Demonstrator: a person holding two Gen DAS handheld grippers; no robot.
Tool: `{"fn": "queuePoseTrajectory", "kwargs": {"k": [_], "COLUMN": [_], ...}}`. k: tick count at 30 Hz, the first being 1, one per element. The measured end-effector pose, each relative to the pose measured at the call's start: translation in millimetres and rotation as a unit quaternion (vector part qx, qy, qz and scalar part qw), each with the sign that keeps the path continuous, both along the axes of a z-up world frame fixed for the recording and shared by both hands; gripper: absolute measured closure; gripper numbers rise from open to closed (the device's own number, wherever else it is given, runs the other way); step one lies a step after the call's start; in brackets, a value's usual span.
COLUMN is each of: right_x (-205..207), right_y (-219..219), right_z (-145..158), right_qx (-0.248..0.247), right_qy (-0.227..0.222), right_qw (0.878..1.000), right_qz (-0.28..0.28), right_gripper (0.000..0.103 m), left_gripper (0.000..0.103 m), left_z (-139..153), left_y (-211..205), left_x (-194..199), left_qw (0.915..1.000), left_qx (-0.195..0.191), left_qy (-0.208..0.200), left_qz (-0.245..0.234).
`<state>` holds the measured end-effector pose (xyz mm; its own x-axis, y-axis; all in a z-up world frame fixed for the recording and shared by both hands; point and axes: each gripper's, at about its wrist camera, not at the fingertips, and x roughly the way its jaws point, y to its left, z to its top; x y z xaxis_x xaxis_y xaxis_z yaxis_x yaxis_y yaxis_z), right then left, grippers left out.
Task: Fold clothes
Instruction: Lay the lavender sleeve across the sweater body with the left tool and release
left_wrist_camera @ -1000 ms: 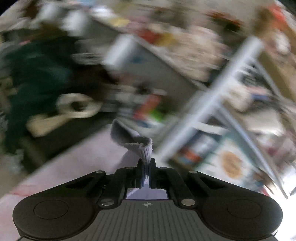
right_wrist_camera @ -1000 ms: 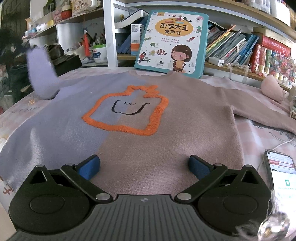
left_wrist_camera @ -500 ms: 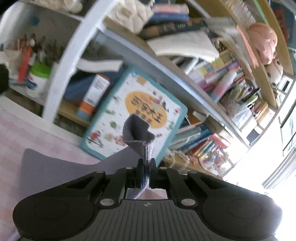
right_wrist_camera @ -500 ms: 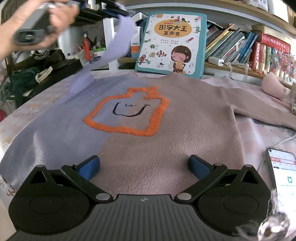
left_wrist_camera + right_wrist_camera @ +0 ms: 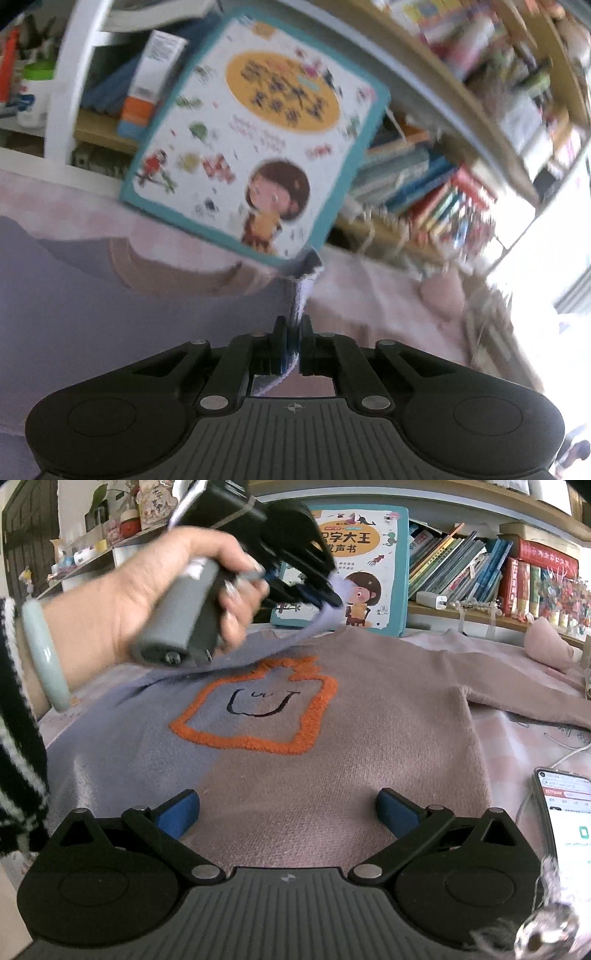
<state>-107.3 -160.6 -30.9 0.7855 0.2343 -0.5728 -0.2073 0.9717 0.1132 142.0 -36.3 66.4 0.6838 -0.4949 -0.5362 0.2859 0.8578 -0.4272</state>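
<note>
Sweater spread flat, its lilac sleeve lifted across it.

The sweater fills mid-frame on the pink cloth, below the book. At upper left, a hand holds the left gripper, clamped on the sleeve. The right gripper, at the bottom, has fingers spread apart over the hem. A phone sits lower right.

A home room: crowded bookshelves, a children's book, a phone on the cloth-covered table.
</note>
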Motion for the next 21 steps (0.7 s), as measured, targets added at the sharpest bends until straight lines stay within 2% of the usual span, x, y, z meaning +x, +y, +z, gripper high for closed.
{"fn": "queuePoseTrajectory", "kwargs": {"k": [2, 3, 4, 10, 13, 19, 21], "right_x": [-0.1, -0.2, -0.3, -0.6, -0.6, -4.1, -8.3], "right_y": [0.1, 0.2, 0.0, -1.8, -1.1, -1.8, -4.4], "right_z": [0.0, 0.0, 0.1, 0.2, 0.5, 1.8, 3.3], "right_qx": [0.000, 0.000, 0.000, 0.006, 0.003, -0.005, -0.008], "right_qy": [0.000, 0.000, 0.000, 0.000, 0.000, 0.000, 0.000], "right_qw": [1.000, 1.000, 1.000, 1.000, 1.000, 1.000, 1.000], "right_qz": [0.000, 0.000, 0.000, 0.000, 0.000, -0.007, -0.015], "right_gripper": [0.000, 0.000, 0.000, 0.000, 0.000, 0.000, 0.000], "left_gripper": [0.059, 0.034, 0.024, 0.024, 0.024, 0.024, 0.025], "left_z": [5.8, 8.7, 11.6, 29.0, 19.0, -21.4, -32.1], "left_y": [6.4, 9.6, 12.8, 32.1, 71.5, 133.0, 142.8], "left_x": [-11.3, -16.9, -22.5, -56.3, -77.6, -105.3, -111.7], "left_qw": [0.9995, 0.9988, 0.9979, 0.9871, 0.9684, 0.9424, 0.9426], "left_qx": [0.024, 0.036, 0.048, 0.119, 0.217, 0.324, 0.326], "left_qy": [-0.021, -0.032, -0.042, -0.105, -0.121, -0.066, -0.053], "left_qz": [-0.004, -0.006, -0.008, -0.021, 0.011, 0.049, 0.051]}}
